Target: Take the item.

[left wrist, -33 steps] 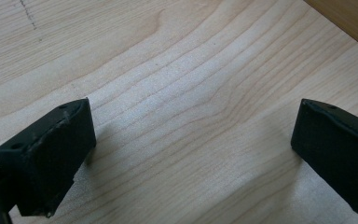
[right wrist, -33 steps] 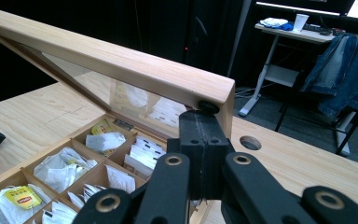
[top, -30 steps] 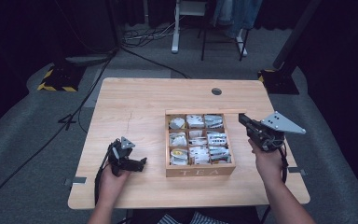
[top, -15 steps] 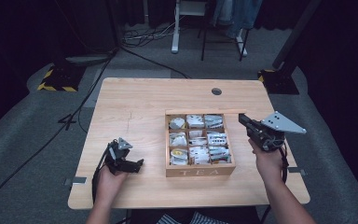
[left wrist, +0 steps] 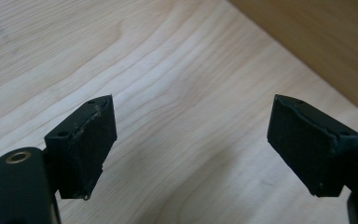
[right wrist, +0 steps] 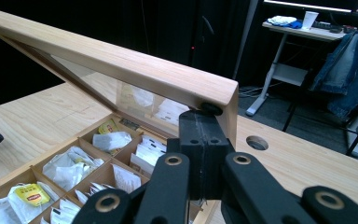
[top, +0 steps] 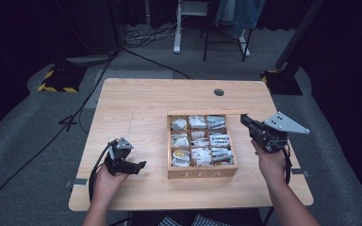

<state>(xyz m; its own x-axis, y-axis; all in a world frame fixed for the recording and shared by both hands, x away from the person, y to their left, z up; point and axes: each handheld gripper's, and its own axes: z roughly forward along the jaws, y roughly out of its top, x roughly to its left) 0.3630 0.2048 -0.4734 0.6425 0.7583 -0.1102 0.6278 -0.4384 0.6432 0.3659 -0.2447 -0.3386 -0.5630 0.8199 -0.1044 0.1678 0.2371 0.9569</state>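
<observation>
Since a moment ago, hardly anything is changing: my left claw (top: pixel 139 165) is drifting slightly lower and nearer to me on the pale wooden table (top: pixel 136 106), while my right claw (top: pixel 243 118) is staying where it was. My left claw is resting low over bare tabletop with its two black jaws spread wide and nothing between them; in the left gripper view the table grain is showing through the gap, and the plain side wall of the light wooden tea box (left wrist: pixel 317 42) is sitting ahead and to the right. I judge I am parking this hand just clear of the box so it is out of the way but ready.

Right of that claw, the compartmented box (top: pixel 201 172) is sitting open, its sections holding white paper tea bags (top: pixel 199 137). The front wall is carrying the letters "TEA". One bag, down and to the left of my right claw, is showing a yellow tag (right wrist: pixel 31 194); its lettering is too small for me to read.

Farther right, my right claw's jaws are pressed together against the near corner of the wood-framed, glass-panelled lid (right wrist: pixel 121 65), beside a small dark knob (right wrist: pixel 211 108). Whether they are pinching anything I cannot tell. The lid is standing tilted above the compartments, probably propped open by this claw.
</observation>
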